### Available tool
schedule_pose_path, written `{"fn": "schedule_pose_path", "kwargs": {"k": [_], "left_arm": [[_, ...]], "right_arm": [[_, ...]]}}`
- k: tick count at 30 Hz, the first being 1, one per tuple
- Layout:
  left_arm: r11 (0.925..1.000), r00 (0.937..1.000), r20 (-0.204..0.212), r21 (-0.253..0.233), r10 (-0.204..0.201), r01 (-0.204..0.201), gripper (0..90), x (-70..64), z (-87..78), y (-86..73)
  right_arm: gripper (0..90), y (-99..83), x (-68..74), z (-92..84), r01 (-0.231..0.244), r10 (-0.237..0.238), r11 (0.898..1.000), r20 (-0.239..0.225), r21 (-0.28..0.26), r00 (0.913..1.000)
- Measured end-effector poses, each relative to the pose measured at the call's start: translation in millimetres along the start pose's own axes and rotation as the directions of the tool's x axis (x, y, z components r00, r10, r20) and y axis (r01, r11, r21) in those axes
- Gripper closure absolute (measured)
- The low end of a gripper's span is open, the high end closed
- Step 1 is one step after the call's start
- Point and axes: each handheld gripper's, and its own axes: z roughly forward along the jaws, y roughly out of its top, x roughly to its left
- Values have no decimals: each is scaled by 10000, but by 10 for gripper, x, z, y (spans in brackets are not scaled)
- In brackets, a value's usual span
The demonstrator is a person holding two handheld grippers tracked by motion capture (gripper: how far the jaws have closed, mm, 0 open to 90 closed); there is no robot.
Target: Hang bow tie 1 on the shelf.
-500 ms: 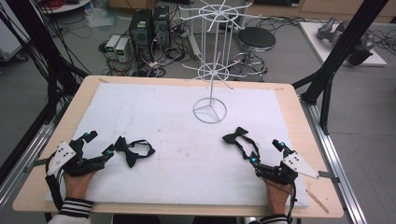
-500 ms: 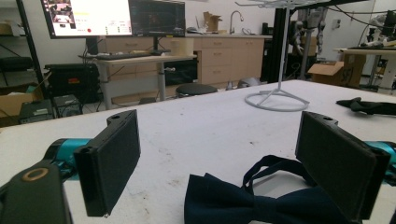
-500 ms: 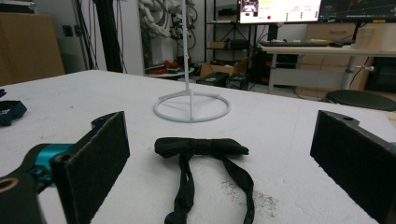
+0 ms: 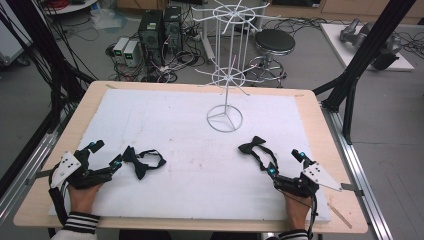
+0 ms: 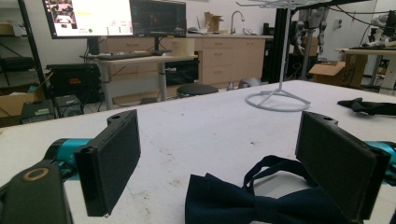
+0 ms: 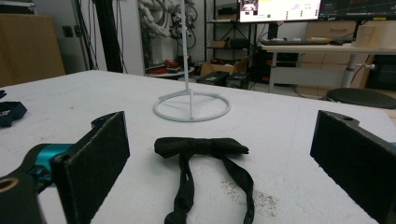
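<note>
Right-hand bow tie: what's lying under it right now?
The right-hand bow tie lies flat on the white foam mat, straps trailing toward the open right tool. Whatever is directly beneath the fabric is covered; nothing else shows under it.

A white wire rack [image 4: 225,75] stands upright on its ring base toward the far middle of the white-padded surface [image 4: 175,120]. Beyond the far edge, on the floor, sit computer towers [image 4: 160,32] amid cables and a black round stool [image 4: 274,41].
</note>
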Motion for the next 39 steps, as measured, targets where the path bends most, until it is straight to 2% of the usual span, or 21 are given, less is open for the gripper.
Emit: {"fn": "schedule_pose_path", "kwargs": {"k": [6,15,19,26,30,39], "left_arm": [[10000,10000,2,18,-9,9,145,4,-1,0],[10000,10000,1,25,-30,30,145,-1,1,0],[10000,10000,1,41,-54,54,145,0,6,1],[9997,10000,69,228,9,-10,145,-3,21,10],[9992,9995,290,384,-83,72,145,1,44,31],[9981,9945,1003,503,291,-343,145,14,116,286]], "right_arm": [[38,-4,16,-8,76,-75,9999,127,-85,9999],[38,-3,20,-5,-38,38,10000,75,11,10000],[38,-2,19,-3,53,-53,10000,85,-22,9999],[38,-3,11,-4,91,-90,9999,108,-95,9999],[38,-4,13,-4,71,-70,9999,106,-85,9999],[38,-4,12,-4,100,-99,9999,127,-97,9999]]}}
